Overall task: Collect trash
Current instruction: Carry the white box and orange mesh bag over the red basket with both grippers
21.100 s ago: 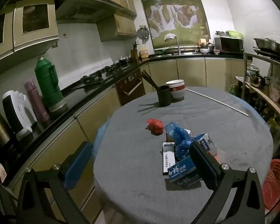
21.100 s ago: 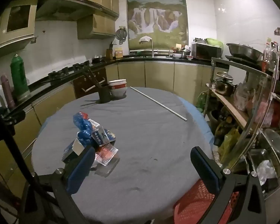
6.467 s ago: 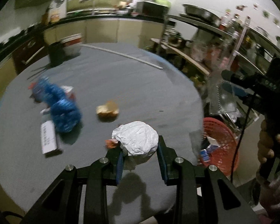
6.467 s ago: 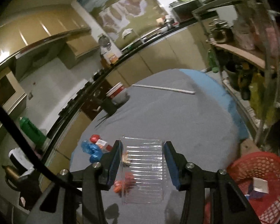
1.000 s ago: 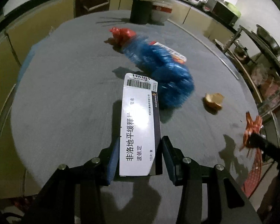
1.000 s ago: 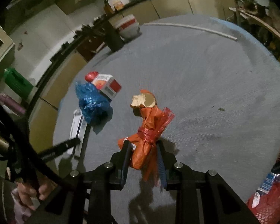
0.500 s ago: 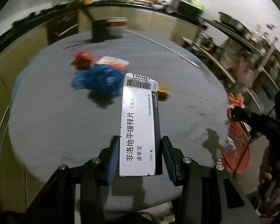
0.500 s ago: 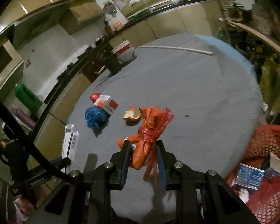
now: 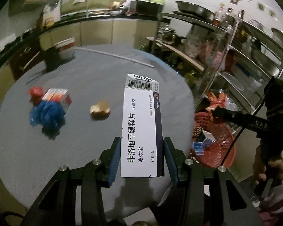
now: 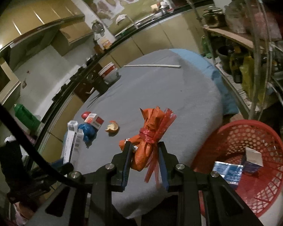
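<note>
The table point(image 9: 96, 69) has matt grey cloth; the basket point(image 10: 254, 143) is red perforated plastic; the box point(image 9: 141, 130) is smooth cardboard.

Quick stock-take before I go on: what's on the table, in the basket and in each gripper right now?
Table: 1, round, grey cloth.
Blue crumpled bag: 1, blue, on table, left.
Red-and-white small box: 1, against the blue bag.
Red wad: 1, red, beside that box.
Tan scrap: 1, tan, mid-table.
White rod: 1, white, far side of table.
Stacked bowls: white with red band, far edge.
Dark cup: 1, beside the bowls.
Red basket: 1, beside table; blue-and-white boxes inside.
White medicine box: 1, in left gripper.
Orange tied bag: 1, in right gripper.
</note>
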A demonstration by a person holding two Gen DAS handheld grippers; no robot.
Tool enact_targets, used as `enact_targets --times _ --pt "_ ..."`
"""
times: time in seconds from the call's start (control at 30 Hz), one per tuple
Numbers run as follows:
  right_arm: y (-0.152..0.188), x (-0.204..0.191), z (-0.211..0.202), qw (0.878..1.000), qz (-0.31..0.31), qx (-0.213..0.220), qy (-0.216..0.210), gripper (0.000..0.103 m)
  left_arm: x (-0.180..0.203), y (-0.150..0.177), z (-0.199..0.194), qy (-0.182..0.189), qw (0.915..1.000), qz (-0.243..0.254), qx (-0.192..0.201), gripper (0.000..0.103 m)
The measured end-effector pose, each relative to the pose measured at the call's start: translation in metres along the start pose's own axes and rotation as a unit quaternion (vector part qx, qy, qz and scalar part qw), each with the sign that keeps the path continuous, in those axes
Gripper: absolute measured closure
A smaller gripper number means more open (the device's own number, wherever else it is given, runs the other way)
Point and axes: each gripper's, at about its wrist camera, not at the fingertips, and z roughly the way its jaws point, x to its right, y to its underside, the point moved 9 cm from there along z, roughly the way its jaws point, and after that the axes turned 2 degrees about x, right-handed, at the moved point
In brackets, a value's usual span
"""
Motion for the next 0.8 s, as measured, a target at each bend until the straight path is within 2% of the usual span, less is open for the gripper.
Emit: enact_targets --times 0.43,0.8 --pt "-0.006 0.033 -0.044 0.999 0.015 0.04 0.023 0.074 0.067 -0.029 0.013 -0.001 0.9976 0.07 0.001 0.056" --pt "-0.009 0.059 -0.075 0.996 0.032 0.07 0.038 0.074 0.109 -0.037 0.012 0.013 0.9932 0.115 0.006 0.057"
